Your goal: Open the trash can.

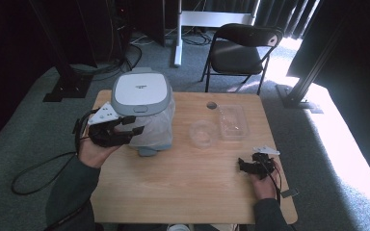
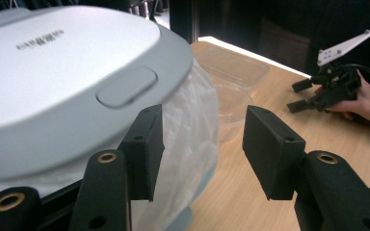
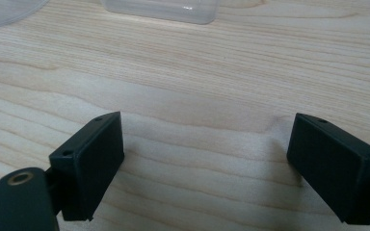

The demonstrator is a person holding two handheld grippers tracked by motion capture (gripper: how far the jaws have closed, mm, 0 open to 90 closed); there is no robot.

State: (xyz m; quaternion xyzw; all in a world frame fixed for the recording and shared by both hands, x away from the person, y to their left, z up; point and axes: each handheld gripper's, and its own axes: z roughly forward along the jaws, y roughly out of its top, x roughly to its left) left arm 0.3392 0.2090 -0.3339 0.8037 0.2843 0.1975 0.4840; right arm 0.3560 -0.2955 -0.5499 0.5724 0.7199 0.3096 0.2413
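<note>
Left gripper (image 1: pixel 134 124) sat at the cooker's (image 1: pixel 142 91) front, jaws spread wide, nothing pinched; upper jaw close under the lid button (image 2: pixel 126 86). Cooker stood on the table's (image 1: pixel 183 187) far-left part, white bag (image 2: pixel 192 130) wrapped round its body below the lid. Right gripper (image 1: pixel 241 165) rested low near the table's right edge, jaws spread, bare wood between them. Clear bowl (image 1: pixel 203 133) and clear tray (image 1: pixel 233 121) lay between cooker and right gripper.
</note>
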